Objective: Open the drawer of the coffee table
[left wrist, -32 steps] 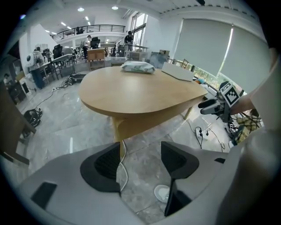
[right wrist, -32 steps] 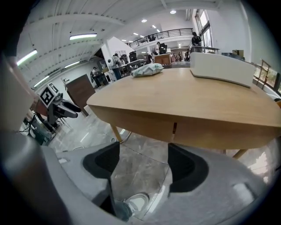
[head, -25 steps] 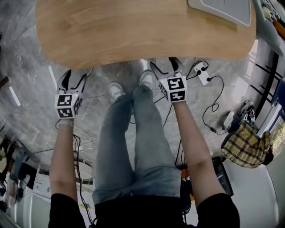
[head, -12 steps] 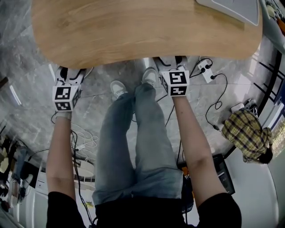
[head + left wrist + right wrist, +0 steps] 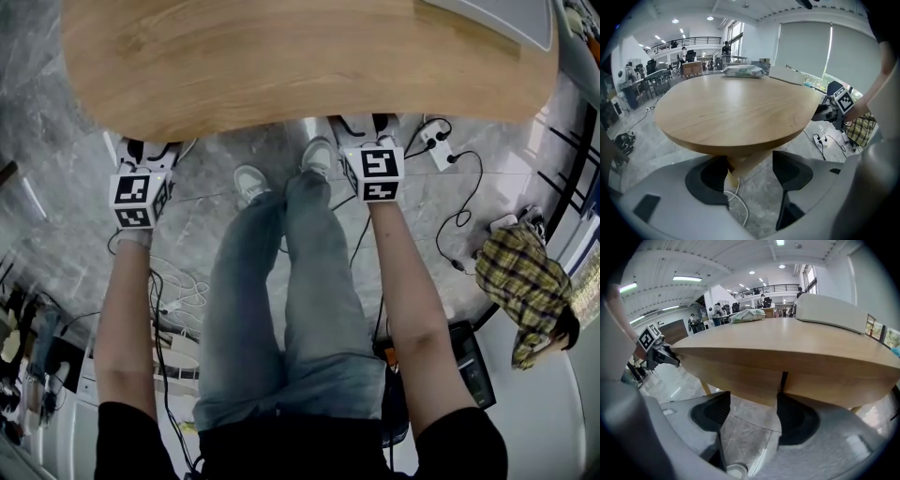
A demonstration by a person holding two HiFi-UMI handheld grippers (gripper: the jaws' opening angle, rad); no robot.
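Observation:
The oval wooden coffee table (image 5: 300,66) fills the top of the head view. In the right gripper view its wooden side (image 5: 740,373) shows a dark vertical seam (image 5: 783,379), the edge of a drawer front. My right gripper (image 5: 752,411) points at that side just below the rim. Its jaws are closing, with nothing between the pads. In the head view the right gripper (image 5: 366,124) has its tips tucked under the table's near edge. My left gripper (image 5: 148,152) is at the near edge further left. It stands open and empty (image 5: 751,173), facing the table's rim and leg.
My legs in jeans (image 5: 281,281) sit between the two arms. A power strip (image 5: 439,155) and cables lie on the marble floor. A person in a plaid shirt (image 5: 525,291) crouches at the right. A white flat device (image 5: 497,14) and a packet (image 5: 743,71) lie on the table.
Both grippers have moved forward to the table's near edge. Their fingertips, plainly seen before, are now partly hidden under the rim. The left one moved more.

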